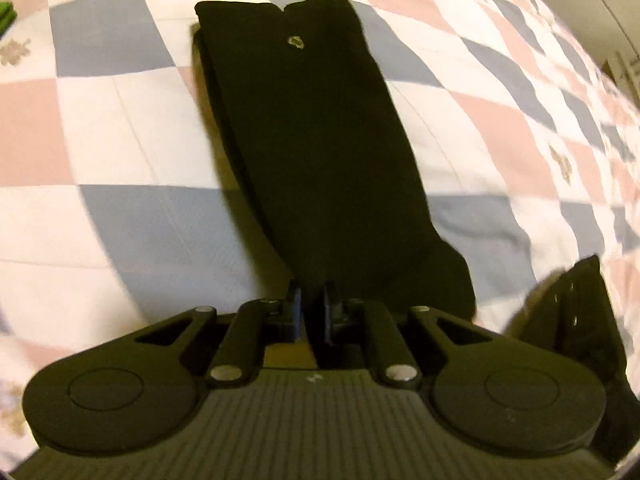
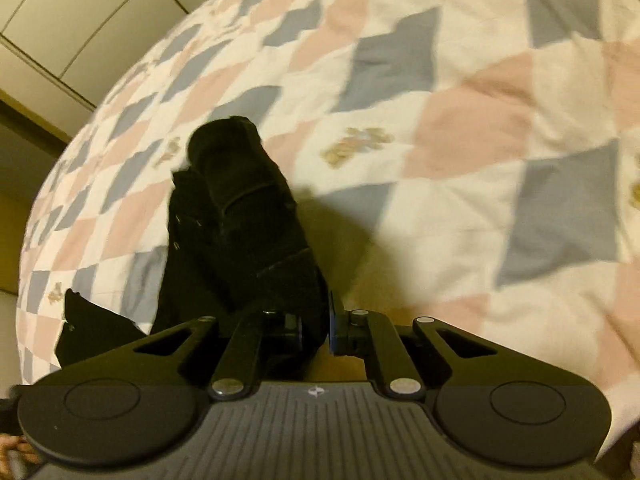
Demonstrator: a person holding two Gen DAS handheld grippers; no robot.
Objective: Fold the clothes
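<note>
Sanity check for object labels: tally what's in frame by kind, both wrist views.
Black garment: 1
Checked quilt: 1
Green item at the left edge, too cropped to identify: 1
Tools: 2, left tool, right tool
Total: 5

A home bedroom: patchwork quilt point(image 1: 120, 128) across a bed

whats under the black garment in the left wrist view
The black garment lies on a checked quilt of pink, blue and white patches, its near end clamped in the left gripper. Whatever lies beneath the cloth itself is covered; only its shadow shows along the left edge.
</note>
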